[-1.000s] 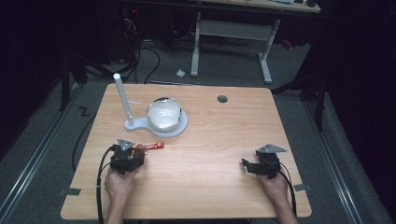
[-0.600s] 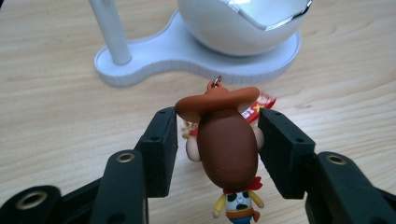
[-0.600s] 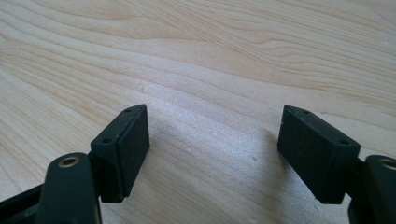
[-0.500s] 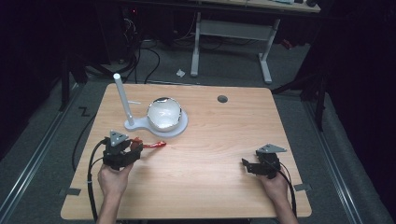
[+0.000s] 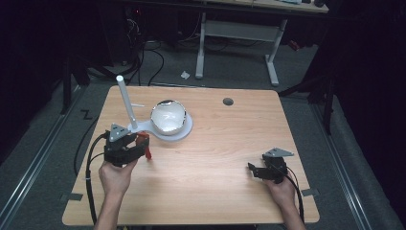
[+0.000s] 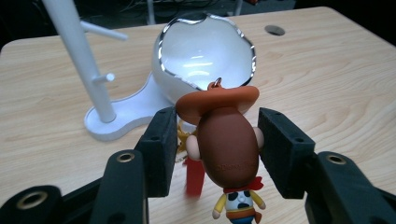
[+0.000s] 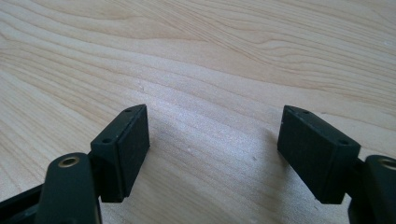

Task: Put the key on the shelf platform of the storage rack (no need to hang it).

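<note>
A cowboy toy keychain (image 6: 228,140) with a brown hat, a metal ring on top and a red strap hangs head-up between the jaws of my left gripper (image 6: 217,135), which is shut on its head. In the high view the toy (image 5: 145,145) shows as a red spot at the tip of the left gripper (image 5: 138,147), just in front of the white stand. The stand has a tall post with pegs (image 6: 79,56) and a shiny bowl (image 6: 205,51) on one base (image 5: 184,132). My right gripper (image 5: 253,168) rests low at the table's right front, open and empty (image 7: 212,126).
The wooden table (image 5: 225,143) has a round cable hole (image 5: 228,101) at the back. Black cables trail from both grippers over the front edge. A desk frame (image 5: 237,38) and cables lie on the dark floor behind.
My left gripper has moved left and slightly toward the stand, taking the red toy with it. The right gripper has stayed put.
</note>
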Tool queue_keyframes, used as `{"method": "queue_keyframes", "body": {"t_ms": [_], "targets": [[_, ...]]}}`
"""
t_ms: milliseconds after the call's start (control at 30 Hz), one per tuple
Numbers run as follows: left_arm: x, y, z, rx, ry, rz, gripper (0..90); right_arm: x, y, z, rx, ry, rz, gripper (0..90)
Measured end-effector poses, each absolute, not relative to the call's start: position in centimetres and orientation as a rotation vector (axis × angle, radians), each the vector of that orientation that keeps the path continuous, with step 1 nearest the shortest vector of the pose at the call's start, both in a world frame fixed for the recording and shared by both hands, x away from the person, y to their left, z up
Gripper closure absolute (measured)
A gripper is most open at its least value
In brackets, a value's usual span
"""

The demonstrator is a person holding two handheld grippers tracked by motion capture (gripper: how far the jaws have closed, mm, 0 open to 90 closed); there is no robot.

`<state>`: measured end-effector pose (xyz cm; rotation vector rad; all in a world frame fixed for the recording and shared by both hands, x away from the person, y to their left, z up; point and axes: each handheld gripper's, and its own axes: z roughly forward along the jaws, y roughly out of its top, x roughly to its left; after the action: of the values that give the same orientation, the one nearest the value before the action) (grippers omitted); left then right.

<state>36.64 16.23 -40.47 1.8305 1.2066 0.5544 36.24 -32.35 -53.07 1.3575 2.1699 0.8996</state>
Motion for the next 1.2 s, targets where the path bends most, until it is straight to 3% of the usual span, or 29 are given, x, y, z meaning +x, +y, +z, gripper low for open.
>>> {"method": "queue_keyframes", "body": {"t_ms": [1200], "targets": [[40.9, 14.4, -32.8, 1.87, 1.091, 0.445, 49.6, 36.2, -32.4, -53.1, 1.357, 2.17, 0.899, 25.0]]}}
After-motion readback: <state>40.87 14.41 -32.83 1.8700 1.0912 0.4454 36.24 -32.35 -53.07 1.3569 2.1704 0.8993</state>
